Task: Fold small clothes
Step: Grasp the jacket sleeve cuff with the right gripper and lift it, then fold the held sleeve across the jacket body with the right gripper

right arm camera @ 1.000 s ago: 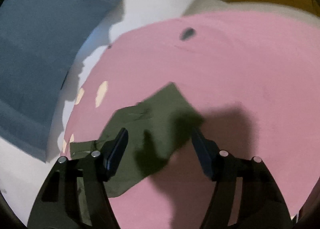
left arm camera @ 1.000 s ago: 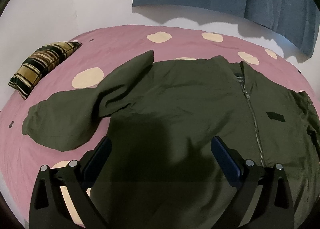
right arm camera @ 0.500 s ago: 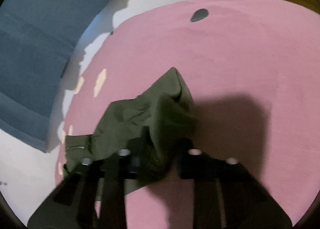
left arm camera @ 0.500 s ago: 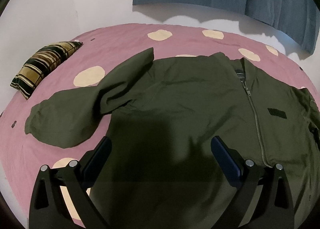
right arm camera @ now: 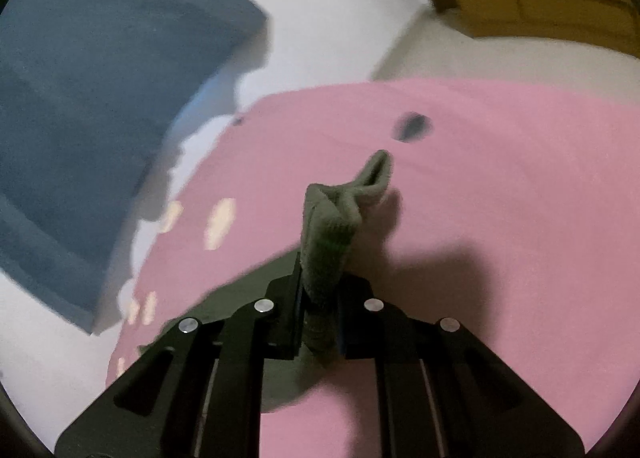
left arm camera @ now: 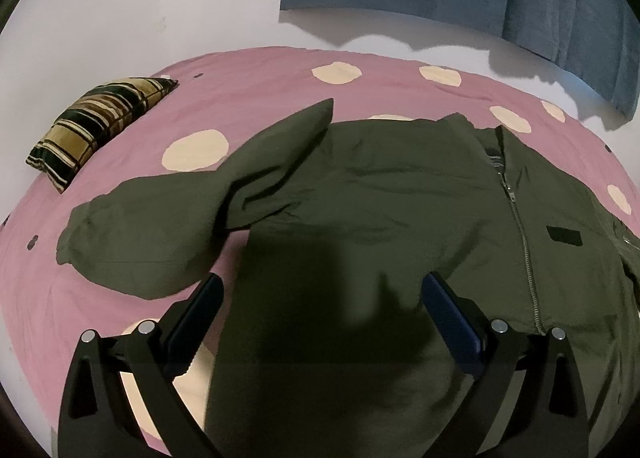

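bare bedsheet (right arm camera: 500, 178) ahead — pillow (left arm camera: 100, 130) far left

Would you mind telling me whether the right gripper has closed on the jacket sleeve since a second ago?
Yes. The right gripper was open above the jacket sleeve; now it is shut on it, the cuff bunched up above the pink bedspread.

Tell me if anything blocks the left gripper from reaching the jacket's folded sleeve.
Nothing visible does. The left gripper hangs open over the jacket; the sleeve lies to its left on the pink sheet, with only bare fabric between. The striped pillow sits well away.
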The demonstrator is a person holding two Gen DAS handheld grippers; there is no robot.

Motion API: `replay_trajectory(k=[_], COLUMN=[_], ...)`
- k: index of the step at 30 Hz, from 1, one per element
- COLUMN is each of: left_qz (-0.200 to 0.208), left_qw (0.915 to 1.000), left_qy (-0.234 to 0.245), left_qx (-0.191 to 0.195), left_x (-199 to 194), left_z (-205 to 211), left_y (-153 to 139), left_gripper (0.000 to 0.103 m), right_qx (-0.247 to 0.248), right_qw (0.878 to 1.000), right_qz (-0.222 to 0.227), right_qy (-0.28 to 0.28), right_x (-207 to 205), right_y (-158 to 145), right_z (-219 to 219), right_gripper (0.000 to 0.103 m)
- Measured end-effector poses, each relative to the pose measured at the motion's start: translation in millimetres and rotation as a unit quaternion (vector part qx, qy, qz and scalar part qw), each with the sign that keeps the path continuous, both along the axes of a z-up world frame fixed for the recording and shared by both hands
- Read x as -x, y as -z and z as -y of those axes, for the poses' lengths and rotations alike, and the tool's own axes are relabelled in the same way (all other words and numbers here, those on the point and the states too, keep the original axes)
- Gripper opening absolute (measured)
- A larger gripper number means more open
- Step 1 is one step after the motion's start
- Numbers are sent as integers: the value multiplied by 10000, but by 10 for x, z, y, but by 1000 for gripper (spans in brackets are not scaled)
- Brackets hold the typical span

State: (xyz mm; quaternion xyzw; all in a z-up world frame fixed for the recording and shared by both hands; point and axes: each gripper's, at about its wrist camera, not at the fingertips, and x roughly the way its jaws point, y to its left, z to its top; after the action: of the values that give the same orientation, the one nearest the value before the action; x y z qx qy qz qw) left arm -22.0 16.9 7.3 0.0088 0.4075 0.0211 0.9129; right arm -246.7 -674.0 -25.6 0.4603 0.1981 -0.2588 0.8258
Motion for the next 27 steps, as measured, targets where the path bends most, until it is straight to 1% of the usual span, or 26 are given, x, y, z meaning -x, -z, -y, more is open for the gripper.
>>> replay_trajectory(k=[3, 7, 8, 10, 13, 16, 18, 19, 23, 27], left_qz=[73, 185, 196, 171, 104, 72, 127, 147, 150, 117], left_qw=[10000, 9992, 9990, 9987, 9977, 9969, 9968, 9967, 9960, 9954], left_qy=[-56, -357, -390, -438, -605, -696, -743, -758, -833, -890], left_qx=[-17, 27, 71, 174, 286, 347, 269, 236, 276, 333], left_x=[0, 6, 6, 3, 1, 15, 42, 52, 83, 83], left_z=[-95, -324, -379, -515, -749, -924, -1035, -1064, -1228, -1310], left_y=[-29, -71, -77, -81, -71, -66, -71, -71, -44, -17], left_gripper=[99, 99, 99, 99, 99, 99, 99, 99, 99, 99], right_qx=[350, 788, 906, 1045, 1294, 1547, 1618, 1631, 1657, 1722], right_qw=[9979, 9875, 9824, 9737, 9566, 9368, 9229, 9169, 8925, 8672], right_qz=[299, 654, 745, 850, 870, 767, 678, 644, 416, -38], right_qy=[-450, -1202, -1457, -1835, -2462, -3041, -3427, -3585, -4174, -4672], right_x=[-270, -760, -930, -1195, -1669, -2063, -2318, -2330, -2691, -2982], right_y=[-428, -944, -1082, -1255, -1430, -1454, -1405, -1352, -1144, -799], right_z=[-296, -856, -1060, -1359, -1947, -2574, -2980, -3153, -3798, -4384], right_gripper=[12, 12, 12, 12, 12, 12, 12, 12, 12, 12])
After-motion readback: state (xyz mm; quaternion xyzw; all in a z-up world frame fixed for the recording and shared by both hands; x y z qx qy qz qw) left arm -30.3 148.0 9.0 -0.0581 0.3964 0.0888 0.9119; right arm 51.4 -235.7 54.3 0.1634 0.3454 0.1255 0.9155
